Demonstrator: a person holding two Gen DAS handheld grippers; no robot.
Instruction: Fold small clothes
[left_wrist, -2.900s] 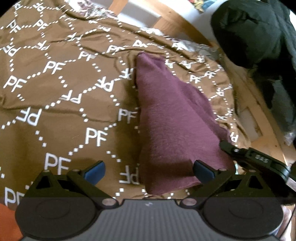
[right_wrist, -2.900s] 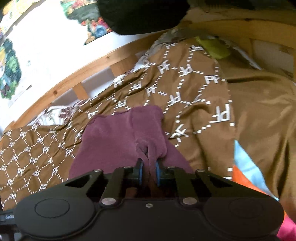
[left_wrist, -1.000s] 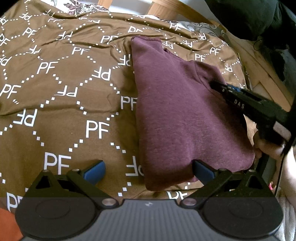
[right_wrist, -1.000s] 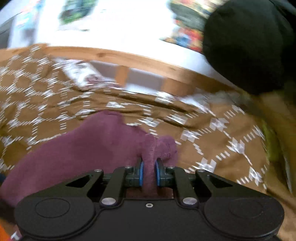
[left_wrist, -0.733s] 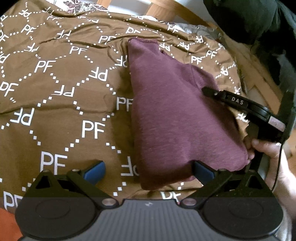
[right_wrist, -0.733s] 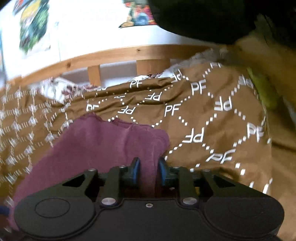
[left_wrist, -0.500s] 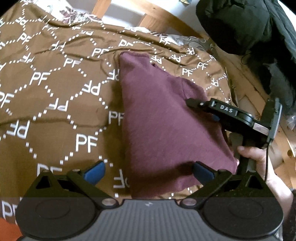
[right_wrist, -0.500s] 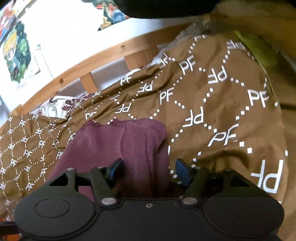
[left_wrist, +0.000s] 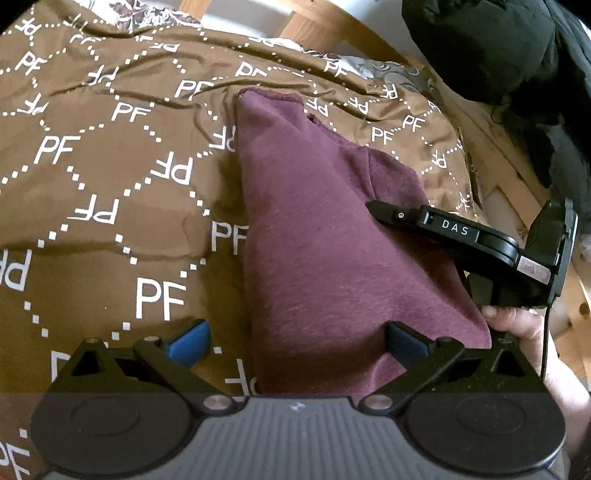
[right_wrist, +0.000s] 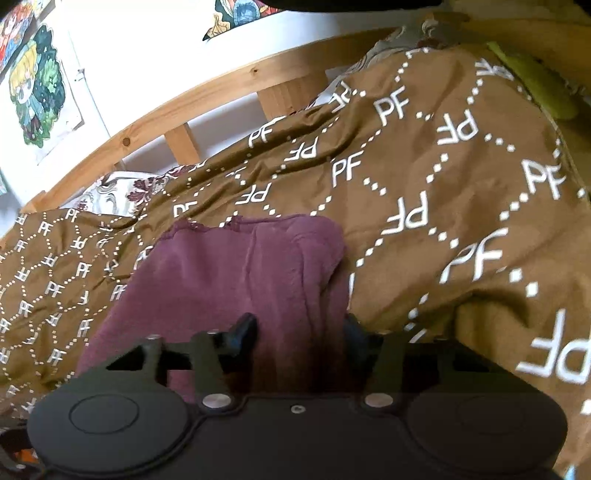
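Observation:
A folded maroon garment (left_wrist: 325, 251) lies flat on a brown bedspread (left_wrist: 110, 184) printed with white "PF" letters. My left gripper (left_wrist: 295, 336) is open over the garment's near edge, with one finger left of the cloth and one on it. My right gripper (right_wrist: 299, 328) is open, its fingers spread over the garment (right_wrist: 236, 273) at its right edge. The right gripper also shows in the left wrist view (left_wrist: 380, 210), resting low on the garment's right side.
A wooden bed rail (right_wrist: 221, 92) runs along the far side, with a white wall and posters (right_wrist: 37, 92) behind. A black garment (left_wrist: 491, 48) hangs at the upper right. A patterned pillow (right_wrist: 114, 192) peeks out by the rail.
My right gripper was shut on the garment's edge, laid it over and has opened and let go. The garment now lies folded flat. The left gripper stayed open.

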